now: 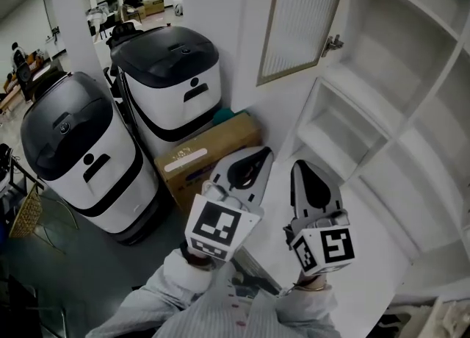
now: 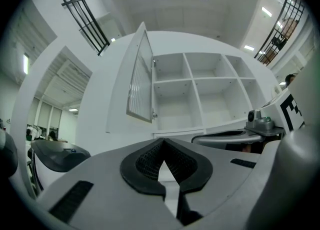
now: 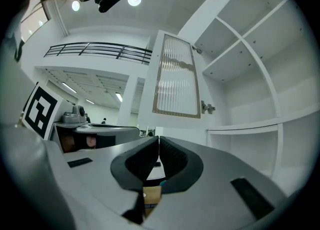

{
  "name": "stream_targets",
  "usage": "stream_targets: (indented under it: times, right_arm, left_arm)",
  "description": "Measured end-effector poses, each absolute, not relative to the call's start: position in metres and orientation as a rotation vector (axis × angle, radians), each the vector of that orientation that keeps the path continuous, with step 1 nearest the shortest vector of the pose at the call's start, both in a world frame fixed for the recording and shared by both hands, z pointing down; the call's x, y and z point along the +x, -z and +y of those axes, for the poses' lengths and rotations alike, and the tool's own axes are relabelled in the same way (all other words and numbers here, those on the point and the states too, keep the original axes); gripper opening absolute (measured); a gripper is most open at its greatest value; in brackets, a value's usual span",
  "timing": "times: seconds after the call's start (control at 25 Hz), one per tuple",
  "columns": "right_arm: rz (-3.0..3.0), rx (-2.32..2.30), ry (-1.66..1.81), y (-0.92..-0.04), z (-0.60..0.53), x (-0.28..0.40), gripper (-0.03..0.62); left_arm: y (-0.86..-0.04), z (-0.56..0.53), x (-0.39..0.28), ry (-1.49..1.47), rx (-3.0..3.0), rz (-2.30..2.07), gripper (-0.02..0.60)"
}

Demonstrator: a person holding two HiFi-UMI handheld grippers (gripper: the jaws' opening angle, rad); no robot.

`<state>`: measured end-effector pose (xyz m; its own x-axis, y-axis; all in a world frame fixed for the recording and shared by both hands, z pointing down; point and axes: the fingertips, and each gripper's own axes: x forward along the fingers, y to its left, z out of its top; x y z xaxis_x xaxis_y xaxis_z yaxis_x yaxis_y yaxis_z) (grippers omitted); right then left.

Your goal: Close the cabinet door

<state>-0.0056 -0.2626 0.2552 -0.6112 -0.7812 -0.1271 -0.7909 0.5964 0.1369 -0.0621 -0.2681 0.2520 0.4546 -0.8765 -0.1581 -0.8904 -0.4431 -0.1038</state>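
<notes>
Though aimed side by side toward the cabinet, not yet in contact with any part of it: left gripper and right gripper, nearest the camera, each with jaws pressed fully together and gripping nothing. Just beyond the left gripper, on the floor: cardboard box, backed by two white machines with dark domed lids. Further out and higher: cabinet door, ribbed panel in a pale frame, swung wide from the hinge at its right edge, well apart from both grippers. Farthest, to the right: white shelving, open-fronted, compartments bare. Judged to be at the approach stage, with nothing of the closing done. Left to do: reach the door's free edge, press it round toward the shelving, seat it flush against the front.
</notes>
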Motion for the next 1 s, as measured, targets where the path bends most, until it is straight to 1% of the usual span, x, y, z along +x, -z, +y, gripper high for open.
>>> stream_targets:
  times: [0.64,1.0]
  right_arm:
    - [2.760,-1.315,-0.227,-0.253,-0.305,-0.023,0.015]
    - [2.759,-1.288,-0.164,-0.261,-0.313,-0.035,0.015]
  left_arm:
    - [-0.250,-0.306,-0.085,-0.061,-2.517,1.603,0.011]
    - [-0.249,-0.306,-0.120,-0.087,-2.502,1.692,0.015]
